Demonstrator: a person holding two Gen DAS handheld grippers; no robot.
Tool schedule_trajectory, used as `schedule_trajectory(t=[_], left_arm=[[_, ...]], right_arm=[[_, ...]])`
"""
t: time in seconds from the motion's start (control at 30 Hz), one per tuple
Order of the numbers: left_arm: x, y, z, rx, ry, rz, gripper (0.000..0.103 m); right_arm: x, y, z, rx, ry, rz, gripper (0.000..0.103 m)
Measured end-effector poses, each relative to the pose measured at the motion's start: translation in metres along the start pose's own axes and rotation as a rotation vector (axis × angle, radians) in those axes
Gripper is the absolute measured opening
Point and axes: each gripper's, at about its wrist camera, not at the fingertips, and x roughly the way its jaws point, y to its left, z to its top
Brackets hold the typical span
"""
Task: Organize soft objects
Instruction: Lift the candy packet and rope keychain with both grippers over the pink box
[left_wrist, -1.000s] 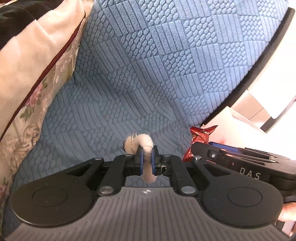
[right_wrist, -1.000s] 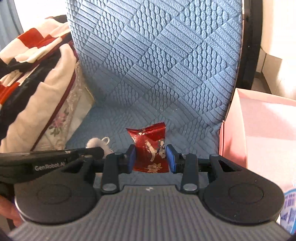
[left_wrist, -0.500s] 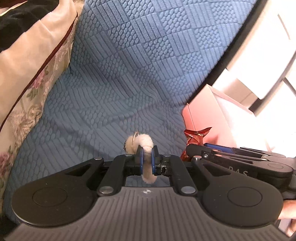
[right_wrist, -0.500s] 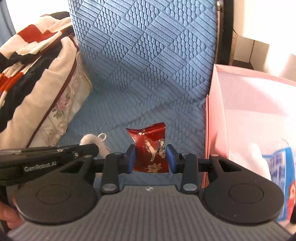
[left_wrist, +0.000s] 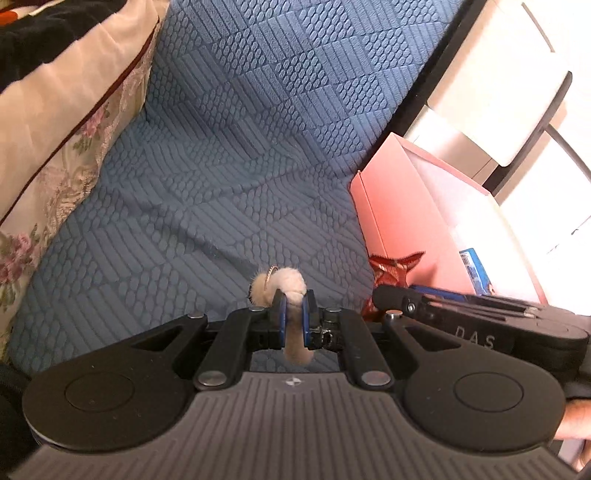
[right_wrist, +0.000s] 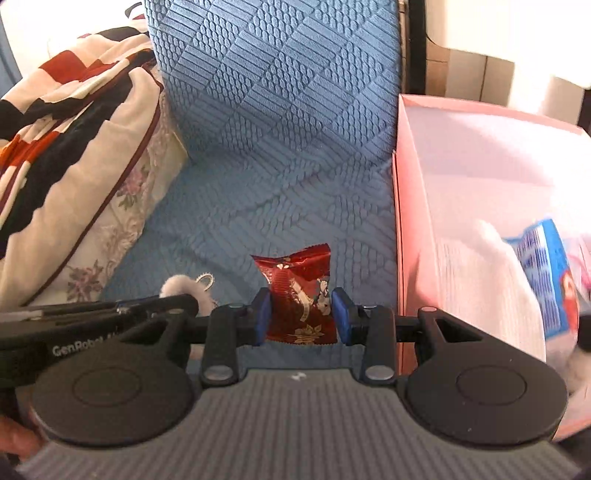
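From the left wrist, the left gripper (left_wrist: 293, 317) is pinched nearly shut on a fluffy white charm (left_wrist: 291, 291), which bulges above the blue pads and hangs out below them. It hovers over the blue seat (left_wrist: 229, 177), left of the pink box (left_wrist: 399, 206). The charm looks very light and squashy; it compresses to almost nothing, so a hold across its middle seems secure, though the small metal ring at its top could snag. The right gripper's side shows at the right edge, with a red packet (left_wrist: 393, 264) poking out ahead of it, close to the box wall.

From the right wrist, the right gripper (right_wrist: 301, 315) is partly closed, its pads pressing both side edges of the packet (right_wrist: 299, 295), which stands upright between them just left of the box (right_wrist: 410, 221). The packet looks light, puffy and crinkly, with slick foil that may slide; gripping across its width near the lower half, as here, avoids crushing the contents. Inside the box lie a white cloth (right_wrist: 487, 280) and a blue pack (right_wrist: 543, 280). The charm (right_wrist: 181, 286) shows left of the packet.
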Motion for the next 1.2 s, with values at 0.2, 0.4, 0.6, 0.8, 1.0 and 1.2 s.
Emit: schedule_trajectory(t=[0.2,0.4,0.6,0.8,1.0,1.2], left_arm=[[-0.016,-0.003,-0.004,-0.014,-0.017,-0.011,0.01],[-0.026,-0.014,0.005,-0.012,-0.045,-0.015,0.01],[-0.039,-0.032,0.018,-0.008,-0.043,-0.037,0.01],[-0.052,-0.054,0.032,-0.041,-0.047,-0.074,0.01],[-0.059,-0.096,0.047,-0.014,-0.07,-0.122,0.01],[-0.065,-0.14,0.06,-0.023,-0.105,-0.178,0.01]], right_arm=[[-0.017,-0.002,-0.014,0.0,-0.011,-0.005,0.039],[-0.03,-0.008,-0.017,0.025,-0.023,0.012,0.039],[-0.048,-0.013,-0.015,0.034,-0.06,0.006,0.039],[-0.073,-0.026,-0.003,0.03,-0.104,0.002,0.039],[-0.099,-0.051,0.015,0.061,-0.147,0.006,0.039],[-0.125,-0.078,0.027,0.079,-0.186,-0.017,0.039]])
